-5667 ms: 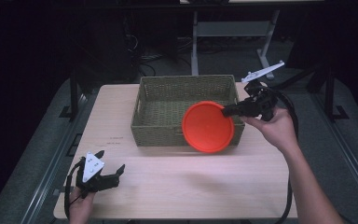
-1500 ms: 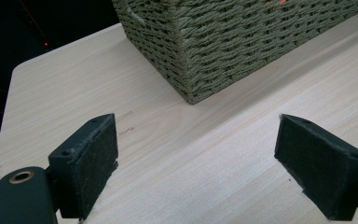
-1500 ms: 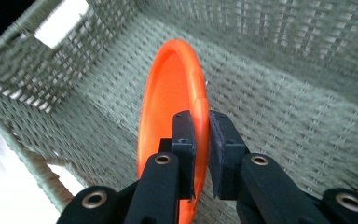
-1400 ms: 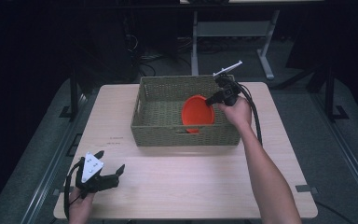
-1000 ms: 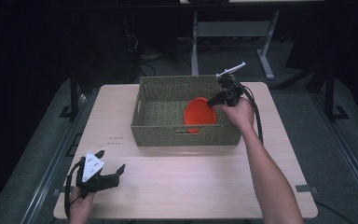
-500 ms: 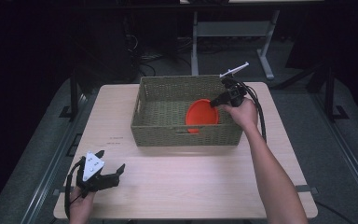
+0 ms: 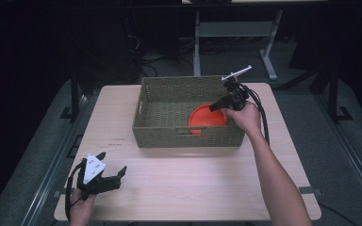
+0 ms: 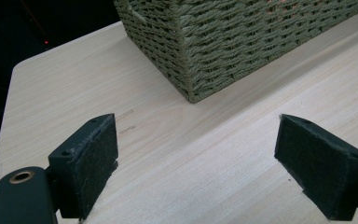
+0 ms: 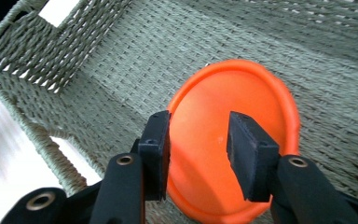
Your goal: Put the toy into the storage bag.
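Observation:
An orange round plate [image 7: 206,117] lies inside the woven green basket [image 7: 188,136], at its right end. My right gripper [image 7: 215,107] hangs over the plate's right edge, pointing down into the basket. In the right gripper view its jaws [image 9: 198,121] stand apart above the plate [image 9: 261,93] without pressing on it; they have just been opening. My left gripper [image 7: 112,162] rests at the table's front left corner, open and holding nothing. In the left gripper view its pads [image 8: 91,154] frame bare tabletop, with the basket's corner [image 8: 223,42] ahead.
The basket takes up the back middle of the light wooden table [image 7: 193,179]. It has a handle cut-out [image 9: 58,11] in its end wall. Dark floor and metal stand legs [image 7: 198,28] lie beyond the table's far edge.
The right hand brought the plate from over the basket's front right rim down into the basket. The plate now lies flat and the right jaws have parted. The left gripper kept still.

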The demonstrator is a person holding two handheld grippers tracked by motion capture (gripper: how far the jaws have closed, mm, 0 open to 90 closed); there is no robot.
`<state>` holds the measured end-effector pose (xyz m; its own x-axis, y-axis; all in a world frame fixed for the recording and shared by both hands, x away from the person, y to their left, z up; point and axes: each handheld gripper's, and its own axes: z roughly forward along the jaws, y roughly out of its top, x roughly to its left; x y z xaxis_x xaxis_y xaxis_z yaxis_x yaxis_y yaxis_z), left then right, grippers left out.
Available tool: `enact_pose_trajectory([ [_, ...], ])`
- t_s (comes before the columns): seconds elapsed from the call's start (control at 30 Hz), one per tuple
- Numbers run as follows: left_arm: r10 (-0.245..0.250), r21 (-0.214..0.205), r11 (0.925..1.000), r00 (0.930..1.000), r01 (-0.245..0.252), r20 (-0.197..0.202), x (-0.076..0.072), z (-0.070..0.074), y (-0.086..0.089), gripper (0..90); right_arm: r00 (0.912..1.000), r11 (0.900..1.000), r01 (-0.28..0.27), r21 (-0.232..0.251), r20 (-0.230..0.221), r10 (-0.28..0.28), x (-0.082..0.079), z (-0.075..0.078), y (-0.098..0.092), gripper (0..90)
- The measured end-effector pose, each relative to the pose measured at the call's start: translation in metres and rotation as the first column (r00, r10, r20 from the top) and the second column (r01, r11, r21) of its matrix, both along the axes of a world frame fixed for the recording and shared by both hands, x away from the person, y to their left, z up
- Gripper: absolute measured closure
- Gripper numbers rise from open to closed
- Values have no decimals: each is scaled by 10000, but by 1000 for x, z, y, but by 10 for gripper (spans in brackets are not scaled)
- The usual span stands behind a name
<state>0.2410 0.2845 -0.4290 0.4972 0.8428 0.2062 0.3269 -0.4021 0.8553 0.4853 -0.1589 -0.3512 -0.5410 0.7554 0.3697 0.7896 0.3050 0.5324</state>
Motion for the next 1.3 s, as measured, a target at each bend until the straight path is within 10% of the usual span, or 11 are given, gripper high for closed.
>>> enact_pose_trajectory([
  [1.3,70,-30,10000,10000,-70,-5,0,0,0,128,9975,9781,-649,1978,417,578,-45,23,-21,298],
])
